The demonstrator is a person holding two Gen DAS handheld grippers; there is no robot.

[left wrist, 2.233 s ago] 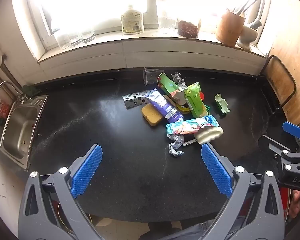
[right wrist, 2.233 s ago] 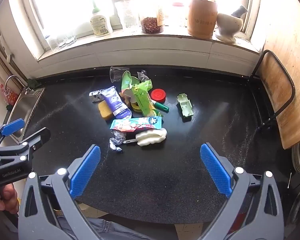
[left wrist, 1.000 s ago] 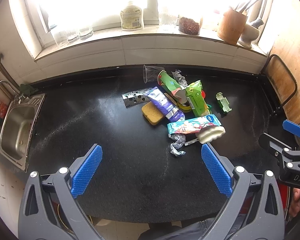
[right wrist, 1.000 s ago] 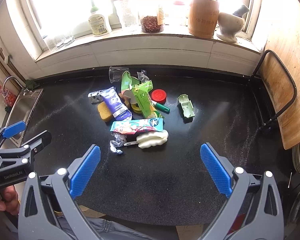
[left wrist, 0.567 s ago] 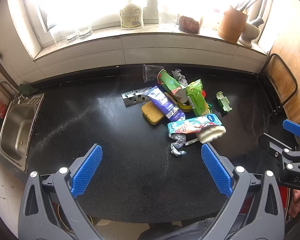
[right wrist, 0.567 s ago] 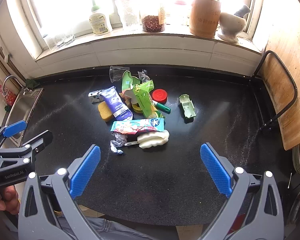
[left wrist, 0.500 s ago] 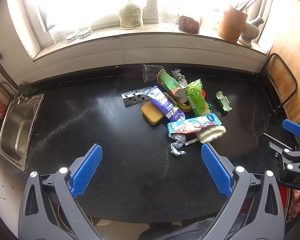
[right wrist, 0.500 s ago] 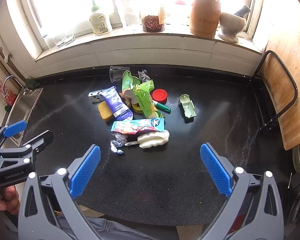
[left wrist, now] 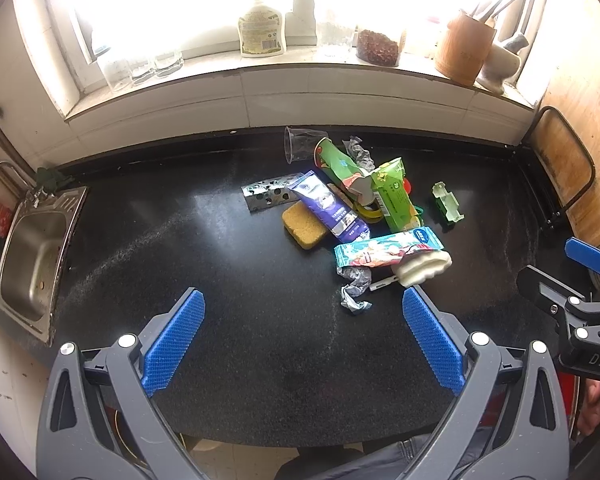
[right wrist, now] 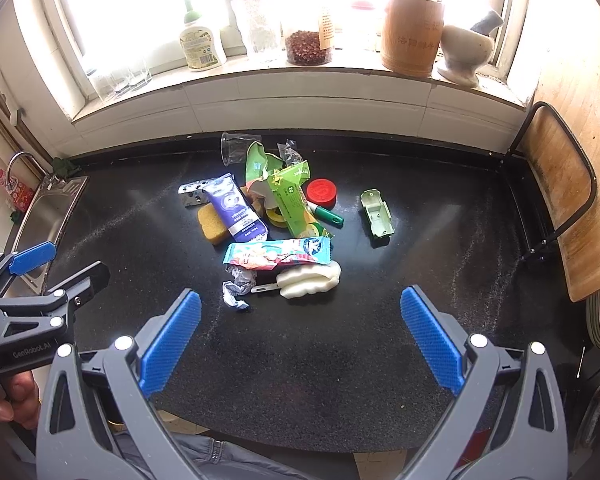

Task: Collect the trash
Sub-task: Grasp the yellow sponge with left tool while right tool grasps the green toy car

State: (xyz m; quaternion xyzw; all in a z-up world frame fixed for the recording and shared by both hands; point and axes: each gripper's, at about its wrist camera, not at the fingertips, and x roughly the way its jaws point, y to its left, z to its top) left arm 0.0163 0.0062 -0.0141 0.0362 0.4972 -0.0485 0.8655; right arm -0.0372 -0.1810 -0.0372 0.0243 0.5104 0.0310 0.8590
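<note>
Now, near to far:
Left gripper (left wrist: 302,322) jaws: spread wide, holding nothing.
Right gripper (right wrist: 298,320) jaws: spread wide, holding nothing.
Foil scrap (right wrist: 236,286): just ahead of jaws, on worktop (right wrist: 440,240).
Trash pile (right wrist: 278,216): farther ahead, mid-worktop.

A black counter (right wrist: 380,340) holds a pile of trash near its back edge: a yellow sponge (right wrist: 214,225), a purple packet (right wrist: 236,212), a green packet (right wrist: 296,204), a red lid (right wrist: 321,193), a clear cup (right wrist: 236,147). A sink (left wrist: 32,256) sits at its left end.

Grey claw (left wrist: 303,334), blue ribbed pads (left wrist: 174,342).
</note>
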